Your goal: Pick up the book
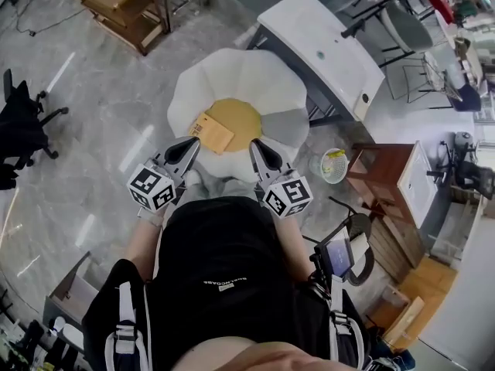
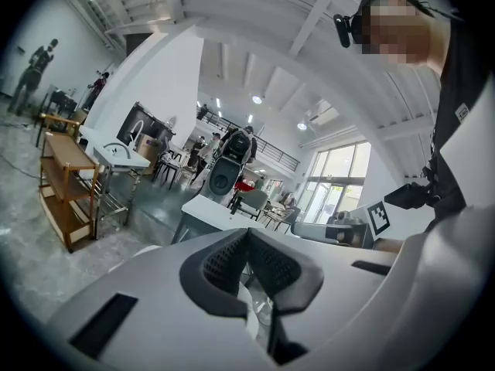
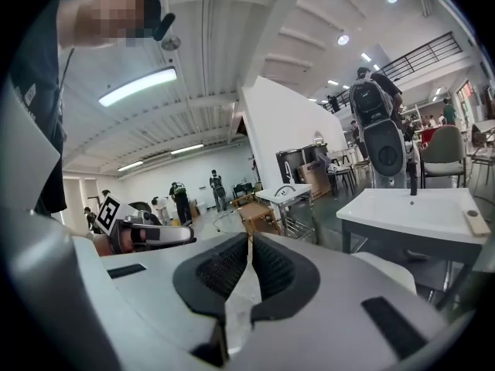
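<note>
Left claw (image 1: 188, 148) of mine is closed, nothing between its jaws, tip near the tan book (image 1: 210, 132). That book lies flat on the white flower-shaped seat (image 1: 263, 76), partly over its yellow middle. Further right, my right claw (image 1: 257, 150) is closed and empty too.

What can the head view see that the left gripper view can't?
Only the head view shows the book. It lies on the yellow middle of the white flower-shaped seat, just ahead of the left gripper. Only the left gripper view shows the big windows, the ceiling lights and people standing far off. Both views show the left gripper, its jaws shut with nothing between them, and both show the white table and the wooden shelf.
</note>
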The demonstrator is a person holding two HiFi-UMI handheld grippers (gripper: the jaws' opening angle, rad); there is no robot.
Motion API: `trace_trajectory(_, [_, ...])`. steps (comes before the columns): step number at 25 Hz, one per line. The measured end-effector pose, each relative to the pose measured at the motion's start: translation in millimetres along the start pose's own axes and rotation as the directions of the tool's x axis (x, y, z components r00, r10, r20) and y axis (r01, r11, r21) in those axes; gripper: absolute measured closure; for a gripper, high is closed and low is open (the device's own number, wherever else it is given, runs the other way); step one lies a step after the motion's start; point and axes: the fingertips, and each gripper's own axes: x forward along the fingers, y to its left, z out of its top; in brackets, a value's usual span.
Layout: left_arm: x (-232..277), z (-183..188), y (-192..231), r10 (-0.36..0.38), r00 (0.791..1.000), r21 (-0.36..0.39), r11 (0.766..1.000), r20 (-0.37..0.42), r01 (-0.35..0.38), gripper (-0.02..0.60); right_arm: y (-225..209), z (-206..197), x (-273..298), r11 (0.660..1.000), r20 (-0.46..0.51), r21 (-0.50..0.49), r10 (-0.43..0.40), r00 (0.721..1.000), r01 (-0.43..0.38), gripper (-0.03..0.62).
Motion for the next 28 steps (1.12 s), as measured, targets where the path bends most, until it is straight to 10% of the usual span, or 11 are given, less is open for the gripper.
trace_trajectory(20, [92.9,-79.6,93.3,0.119,0.987,-0.232,0.962,-0.112,-0.142,0.563,-73.3,-23.4,25.5,0.999,-0.112,0.015,0.039,0.993,-0.038,0.559])
trace_trajectory(28, [112.3,-144.0,155.1,0.159,0.963,-0.248,0.945,-0.219,-0.212,0.417,-99.9,-64.4,44.7,0.996,-0.142,0.084,0.022,0.99,-0.01,0.559])
